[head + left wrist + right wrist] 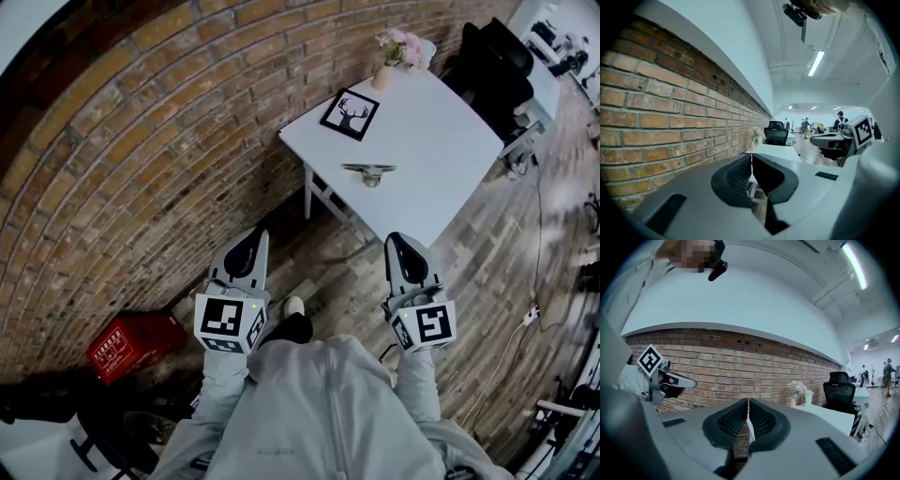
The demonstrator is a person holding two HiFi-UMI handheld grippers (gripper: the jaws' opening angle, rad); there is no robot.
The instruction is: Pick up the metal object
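The metal object (pixel 368 172), a small silvery piece, lies near the front edge of the white table (pixel 441 159) in the head view. Both grippers hover over the floor short of the table, pointing toward it. My left gripper (pixel 257 236) is shut and holds nothing; its dark pads meet in the left gripper view (pixel 751 157). My right gripper (pixel 395 240) is shut and empty as well, its pads closed together in the right gripper view (pixel 748 402). The metal object does not show in either gripper view.
A framed deer picture (pixel 350 114) and a vase of pink flowers (pixel 394 54) stand on the table's far side. A brick wall (pixel 122 159) runs along the left. A red crate (pixel 131 345) sits on the floor, a black office chair (pixel 497 66) behind the table.
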